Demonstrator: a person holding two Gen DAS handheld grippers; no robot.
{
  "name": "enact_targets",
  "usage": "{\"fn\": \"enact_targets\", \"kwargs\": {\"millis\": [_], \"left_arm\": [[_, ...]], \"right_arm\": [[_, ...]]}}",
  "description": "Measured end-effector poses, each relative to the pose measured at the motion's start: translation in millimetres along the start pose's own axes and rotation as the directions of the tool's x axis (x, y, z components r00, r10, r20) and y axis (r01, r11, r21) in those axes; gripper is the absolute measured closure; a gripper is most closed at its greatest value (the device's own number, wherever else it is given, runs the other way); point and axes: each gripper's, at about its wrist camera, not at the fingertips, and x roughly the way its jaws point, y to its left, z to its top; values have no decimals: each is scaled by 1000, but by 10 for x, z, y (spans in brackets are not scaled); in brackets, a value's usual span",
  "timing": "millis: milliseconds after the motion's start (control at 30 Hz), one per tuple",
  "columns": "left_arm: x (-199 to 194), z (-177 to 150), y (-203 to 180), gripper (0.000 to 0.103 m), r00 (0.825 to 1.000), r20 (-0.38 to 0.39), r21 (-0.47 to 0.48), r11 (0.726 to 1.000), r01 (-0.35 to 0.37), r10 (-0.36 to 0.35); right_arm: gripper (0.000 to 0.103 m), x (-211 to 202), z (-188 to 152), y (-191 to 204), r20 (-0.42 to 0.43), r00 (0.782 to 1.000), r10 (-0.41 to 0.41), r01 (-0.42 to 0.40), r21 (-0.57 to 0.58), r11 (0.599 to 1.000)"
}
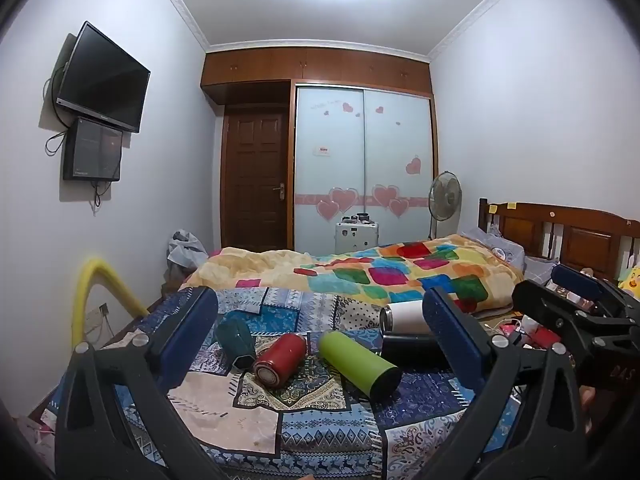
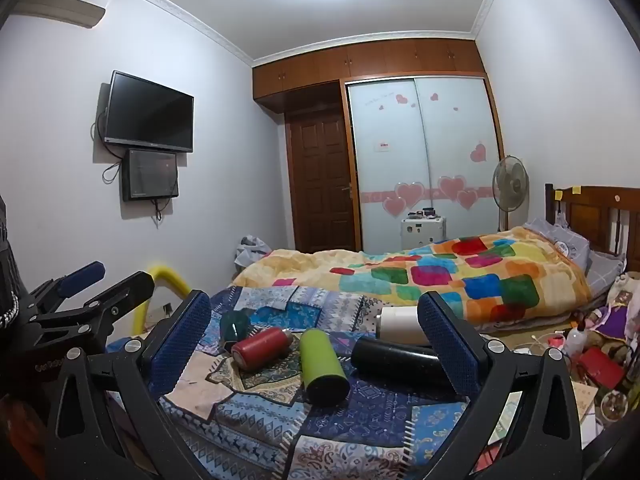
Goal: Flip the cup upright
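Several cups lie on their sides on a patterned blue cloth (image 1: 312, 432) on the bed: a dark teal cup (image 1: 235, 340), a red cup (image 1: 280, 360), a lime green cup (image 1: 358, 362), a black cup (image 1: 408, 347) and a white cup (image 1: 404, 316). They also show in the right wrist view: teal (image 2: 235, 326), red (image 2: 262, 346), green (image 2: 322, 362), black (image 2: 396, 358), white (image 2: 400, 322). My left gripper (image 1: 320, 328) is open and empty, short of the cups. My right gripper (image 2: 314, 328) is open and empty, likewise short of them.
A colourful blanket (image 1: 360, 272) covers the bed beyond the cloth. The wooden headboard (image 1: 568, 232) is at the right. Clutter lies at the right bedside (image 2: 600, 364). A yellow foam tube (image 1: 96, 292) stands at the left. The right gripper shows at the left view's right edge (image 1: 576, 320).
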Motion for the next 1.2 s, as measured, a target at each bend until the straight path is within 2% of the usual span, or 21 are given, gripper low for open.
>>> {"fn": "enact_targets", "kwargs": {"millis": [433, 567, 1200], "left_arm": [[-137, 58, -56, 0, 1000, 14, -3, 1000, 3, -3], [-28, 6, -85, 0, 1000, 10, 23, 1000, 17, -17], [-65, 78, -46, 0, 1000, 19, 0, 1000, 19, -19]], "right_arm": [[0, -15, 24, -2, 7, 1000, -4, 4, -6, 1000], [0, -53, 50, -7, 9, 1000, -3, 3, -6, 1000], [0, -30, 36, 2, 9, 1000, 1, -1, -1, 1000]]}}
